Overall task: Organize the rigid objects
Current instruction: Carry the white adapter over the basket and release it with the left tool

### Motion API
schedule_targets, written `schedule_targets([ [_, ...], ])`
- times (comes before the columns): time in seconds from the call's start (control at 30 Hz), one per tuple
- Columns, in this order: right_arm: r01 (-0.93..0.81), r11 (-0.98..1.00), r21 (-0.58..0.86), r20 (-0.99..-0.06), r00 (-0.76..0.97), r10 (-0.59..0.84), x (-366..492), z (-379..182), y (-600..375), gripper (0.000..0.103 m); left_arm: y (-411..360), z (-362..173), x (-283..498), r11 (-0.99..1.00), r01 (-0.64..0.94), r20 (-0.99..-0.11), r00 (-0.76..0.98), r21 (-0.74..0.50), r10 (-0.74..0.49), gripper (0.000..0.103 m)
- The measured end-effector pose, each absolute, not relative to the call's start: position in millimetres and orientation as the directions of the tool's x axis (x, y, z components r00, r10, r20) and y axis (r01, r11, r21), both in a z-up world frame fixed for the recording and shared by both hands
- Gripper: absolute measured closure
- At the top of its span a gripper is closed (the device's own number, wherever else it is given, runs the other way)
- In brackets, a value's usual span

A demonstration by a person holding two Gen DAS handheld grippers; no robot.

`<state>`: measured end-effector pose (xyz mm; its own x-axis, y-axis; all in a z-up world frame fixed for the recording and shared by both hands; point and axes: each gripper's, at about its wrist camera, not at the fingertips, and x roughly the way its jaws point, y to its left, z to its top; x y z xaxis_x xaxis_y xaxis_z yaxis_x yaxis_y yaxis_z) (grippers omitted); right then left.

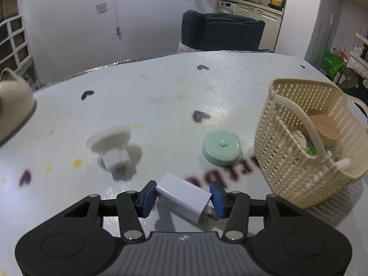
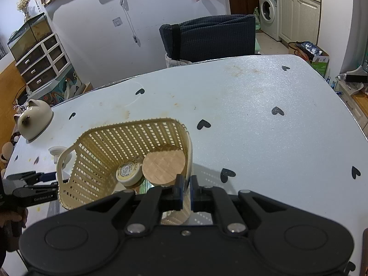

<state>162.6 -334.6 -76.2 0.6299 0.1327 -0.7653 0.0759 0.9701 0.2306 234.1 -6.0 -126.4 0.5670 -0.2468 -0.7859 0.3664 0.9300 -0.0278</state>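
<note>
- The left gripper (image 1: pixel 183 198), a black two-finger claw with blue pads, is clamped on a white rectangular plastic charger block (image 1: pixel 184 198); one pad presses its left face, and the other meets its right end where the metal prongs stick out.
- The charger block lies tilted between the pads, its near end lower and toward the right pad, just above the pale grey tabletop with black heart marks (image 1: pixel 161 105).
- Ahead of this claw and to its left sits a white plastic suction-cup fitting with a square stub (image 1: pixel 114 148), blurred, resting on the table, apart from the pads.
- Ahead and slightly right lies a round mint-green lidded tin (image 1: pixel 221 147), flat on the table, near the basket but not touching it as far as can be seen.
- To the right of the left claw stands a cream woven-pattern plastic basket with a handle (image 1: pixel 296 168).
- The right gripper (image 2: pixel 186 189), the same black claw, is pinched shut on the near rim of that basket (image 2: pixel 96 161), with the wall between its pads.
- Inside the basket, just ahead of the right claw, lie a round pale wooden lid (image 2: pixel 163 165) and, touching it on the left, a small round cream tin with a printed label (image 2: pixel 128 172).
- Far to the left of the right claw, a beige cat-eared ceramic pot (image 2: pixel 34 119) sits at the table edge.
</note>
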Motion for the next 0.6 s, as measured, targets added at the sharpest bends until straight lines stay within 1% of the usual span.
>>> schedule_targets([
  [0.17,0.075,0.97,0.23,-0.765,0.63,0.133,162,-77,-335,0.097,-5,-119,222,0.938,0.341,-0.79,0.558,-0.063,-0.256,0.052],
  [0.33,0.075,0.97,0.229,-0.765,0.63,0.132,162,-77,-335,0.097,-6,-94,215,0.934,0.34,-0.761,0.577,-0.105,-0.296,0.052],
  [0.5,0.076,0.97,0.232,-0.765,0.63,0.133,162,-77,-335,0.097,-20,-54,215,0.906,0.408,-0.701,0.614,-0.11,-0.362,0.052],
  [0.6,0.076,0.969,0.233,-0.765,0.63,0.134,162,-77,-335,0.097,-32,-33,213,0.865,0.486,-0.662,0.61,-0.122,-0.436,0.052],
])
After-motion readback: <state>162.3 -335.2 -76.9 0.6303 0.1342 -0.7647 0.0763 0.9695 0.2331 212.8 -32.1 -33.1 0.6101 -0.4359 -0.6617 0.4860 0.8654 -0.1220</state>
